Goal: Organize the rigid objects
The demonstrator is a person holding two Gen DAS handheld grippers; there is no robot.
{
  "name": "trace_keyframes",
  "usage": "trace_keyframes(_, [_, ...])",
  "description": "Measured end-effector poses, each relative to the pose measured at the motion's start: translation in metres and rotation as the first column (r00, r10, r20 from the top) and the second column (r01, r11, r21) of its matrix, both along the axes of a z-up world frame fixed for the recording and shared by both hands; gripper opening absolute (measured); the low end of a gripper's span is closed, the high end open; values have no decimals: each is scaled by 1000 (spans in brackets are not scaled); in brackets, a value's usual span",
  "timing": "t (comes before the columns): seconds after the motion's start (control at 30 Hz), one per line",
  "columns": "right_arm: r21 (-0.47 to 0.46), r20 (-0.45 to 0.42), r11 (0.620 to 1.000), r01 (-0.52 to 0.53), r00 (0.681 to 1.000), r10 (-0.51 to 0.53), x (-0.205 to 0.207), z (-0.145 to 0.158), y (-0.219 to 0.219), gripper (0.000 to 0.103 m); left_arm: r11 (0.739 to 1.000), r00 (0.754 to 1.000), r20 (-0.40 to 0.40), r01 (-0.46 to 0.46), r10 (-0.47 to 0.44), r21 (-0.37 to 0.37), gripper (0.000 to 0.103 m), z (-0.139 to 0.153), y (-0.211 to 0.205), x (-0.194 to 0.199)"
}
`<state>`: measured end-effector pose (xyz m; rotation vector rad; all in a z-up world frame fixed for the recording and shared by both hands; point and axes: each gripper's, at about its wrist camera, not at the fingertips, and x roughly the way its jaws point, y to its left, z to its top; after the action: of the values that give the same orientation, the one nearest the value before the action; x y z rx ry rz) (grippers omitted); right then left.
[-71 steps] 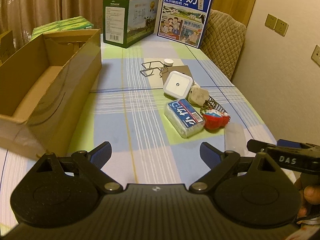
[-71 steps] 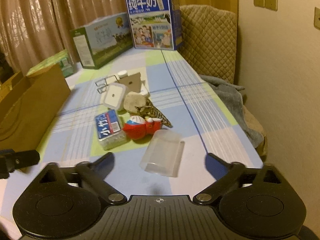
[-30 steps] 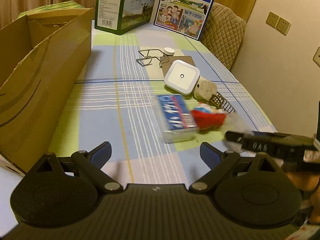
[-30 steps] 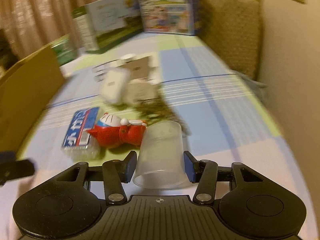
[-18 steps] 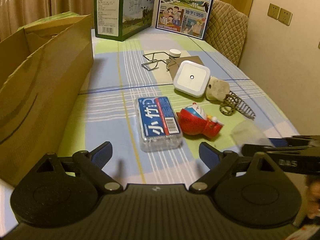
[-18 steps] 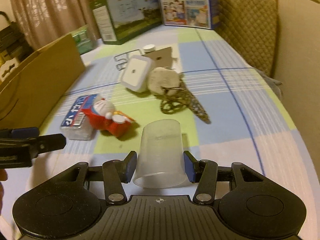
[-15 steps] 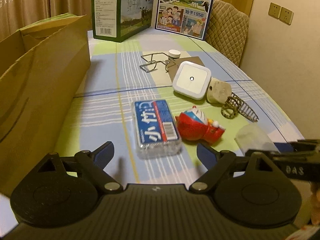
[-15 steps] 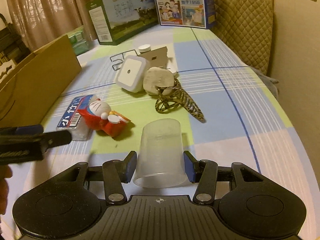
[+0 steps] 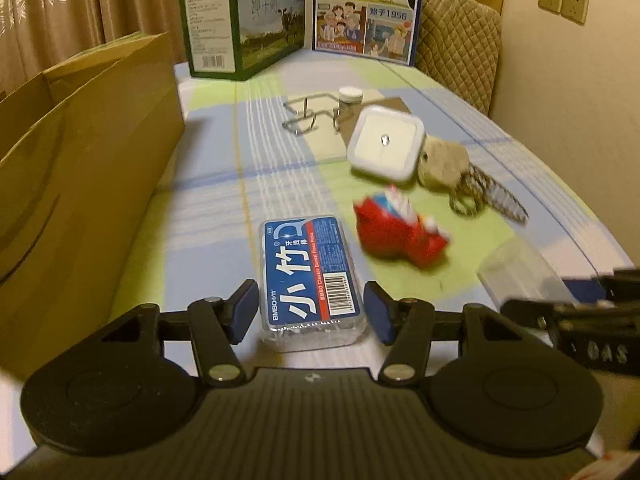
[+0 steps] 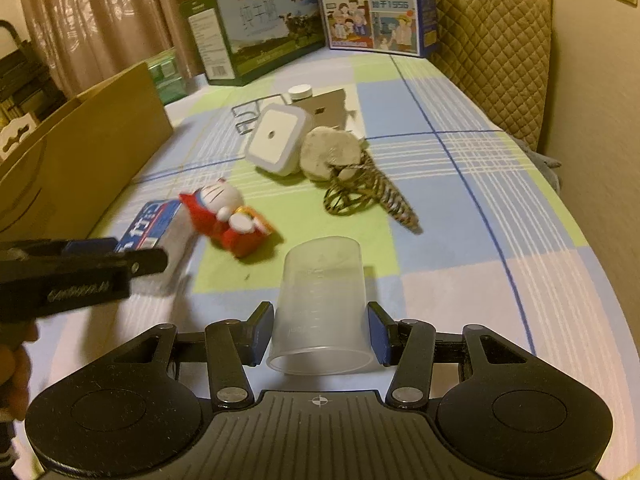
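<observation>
On the bench (image 9: 208, 216), which is wearing a checked cloth of blue, green and white, a big open cardboard box (image 9: 80, 168) is standing along the left edge. At the far edge two printed cartons are standing side by side: a green milk carton (image 9: 240, 20) and a blue milk carton (image 9: 366, 8). A quilted chair (image 10: 492, 40) is standing at the far right corner.

Near the middle of the bench, smaller things are lying close together. A white square night light (image 9: 386, 144) is leaning against a pale stone-like lump (image 9: 442, 164), and a wire coil piece (image 10: 368, 196) is touching that lump on its near side. Behind them, a bent wire frame (image 9: 306, 116) and a small white-capped bottle (image 9: 350, 96) are lying.

Toward the near edge, a red and white cat figure (image 10: 228, 216) is lying just beside a blue floss pick box (image 9: 310, 276).

The left tongs (image 9: 310, 312) are closed down, and their blue pads are pressing on the two sides of the floss pick box. The right tongs (image 10: 322, 332) are partly open and are gripping a clear plastic cup (image 10: 320, 304), which is lying on its side with the mouth toward the camera.
</observation>
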<state>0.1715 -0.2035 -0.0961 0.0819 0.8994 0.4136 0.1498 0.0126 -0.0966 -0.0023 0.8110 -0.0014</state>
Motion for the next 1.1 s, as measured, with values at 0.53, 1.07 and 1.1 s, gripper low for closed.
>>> trace_keyframes(0.53, [-69, 26, 998, -15, 1000, 17, -15, -3, 13, 49, 998, 1000, -22, -9, 11, 60, 55, -13, -3, -7])
trace_keyframes(1.07, [-76, 66, 997, 19, 998, -14, -22, 13, 7, 48, 1000, 999, -34, 6, -6, 23, 52, 3, -3, -38])
trace_keyframes(1.1, [-69, 67, 997, 21, 998, -16, -24, 17, 7, 48, 1000, 1000, -26, 8, -7, 20, 52, 7, -2, -41])
